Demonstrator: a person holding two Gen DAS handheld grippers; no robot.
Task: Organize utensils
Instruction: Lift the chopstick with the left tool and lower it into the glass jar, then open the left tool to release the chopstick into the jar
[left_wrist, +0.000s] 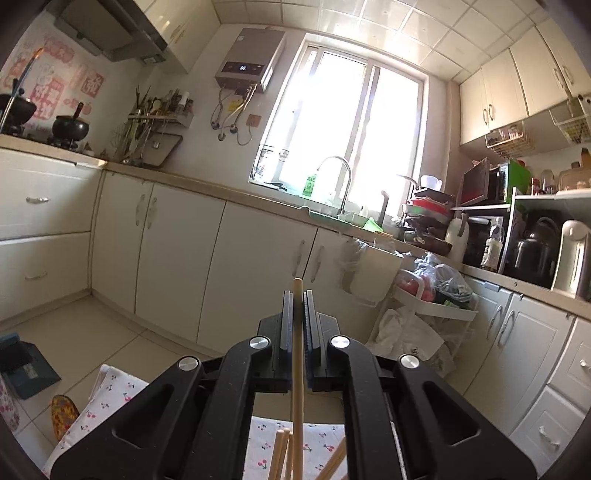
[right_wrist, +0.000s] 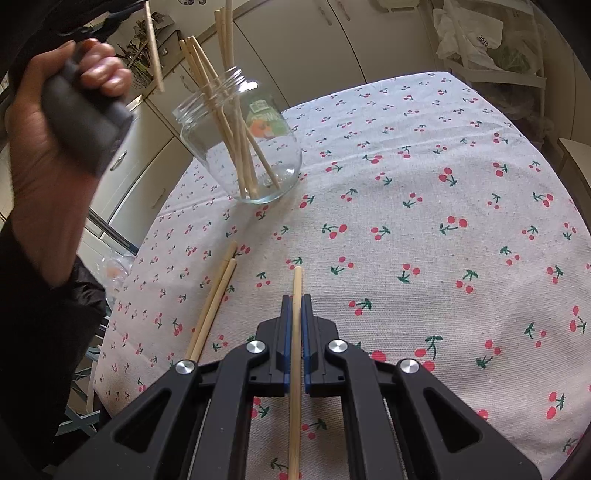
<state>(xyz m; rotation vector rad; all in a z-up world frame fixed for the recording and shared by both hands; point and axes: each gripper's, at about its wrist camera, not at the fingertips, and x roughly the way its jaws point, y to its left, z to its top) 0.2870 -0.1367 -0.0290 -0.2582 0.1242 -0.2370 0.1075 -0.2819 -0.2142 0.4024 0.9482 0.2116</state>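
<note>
My left gripper is shut on a wooden chopstick that runs between its pads and pokes out past the tips; it points level toward the kitchen cabinets. In the right wrist view a hand carries that left gripper above and left of a glass jar; the held chopstick hangs beside the jar. The jar stands on the cherry-print tablecloth with several chopsticks in it. My right gripper is shut on another chopstick, tilted down over the cloth. Two loose chopsticks lie left of it.
White cabinets and a counter with a sink and appliances ring the room. A white trolley with bags stands past the table's far edge. A dark box sits on the tiled floor at left.
</note>
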